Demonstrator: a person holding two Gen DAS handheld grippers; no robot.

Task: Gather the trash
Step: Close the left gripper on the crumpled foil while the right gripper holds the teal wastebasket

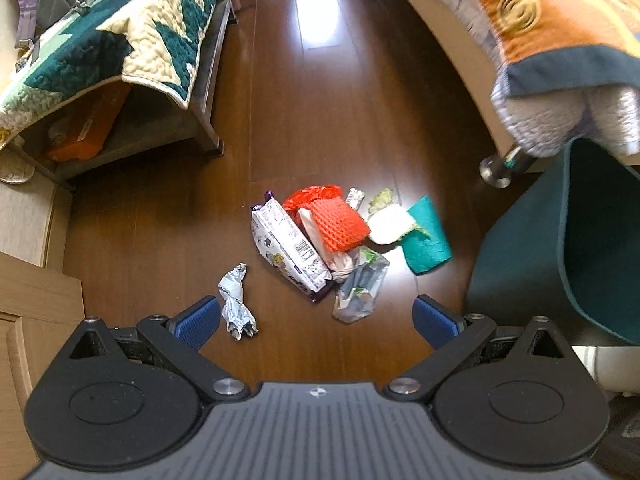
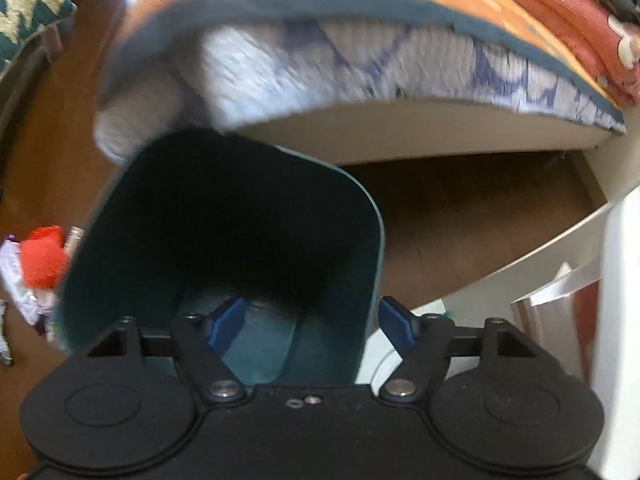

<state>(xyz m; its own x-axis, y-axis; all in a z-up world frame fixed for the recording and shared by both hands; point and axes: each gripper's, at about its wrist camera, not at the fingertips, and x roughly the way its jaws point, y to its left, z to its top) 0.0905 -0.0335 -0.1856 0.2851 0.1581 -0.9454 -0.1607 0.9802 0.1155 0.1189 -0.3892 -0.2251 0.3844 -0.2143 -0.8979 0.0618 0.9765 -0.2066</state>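
Although both grippers are angled steeply down at the floor, neither has hold of anything. The left gripper has its blue-padded fingers spread wide with nothing between them; it hangs above the trash, clear of every item. The right gripper has its fingers partly open and straddles the near right wall of the dark teal bin: one pad is inside the bin, the other outside. The pads do not appear to press on the wall, so I judge this a grip being set up, not yet made.

The trash lies on the floor in a loose heap between the two beds, just left of the bin. It comprises:
- a white and purple printed packet;
- an orange-red foam net resting across it;
- a red plastic wrapper behind;
- a white wad on a teal sheet;
- a clear crumpled bag at the near edge.

A twisted silver wrapper lies apart, just beside the left finger.

The arrangement appears deliberate: the bin stands open-mouthed close to the heap so that carries are short, and the right gripper is placed on its wall presumably to steady or tilt it while the left gathers. The silver wrapper is the nearest candidate. The right view is blurred; the bin's contents cannot be determined.
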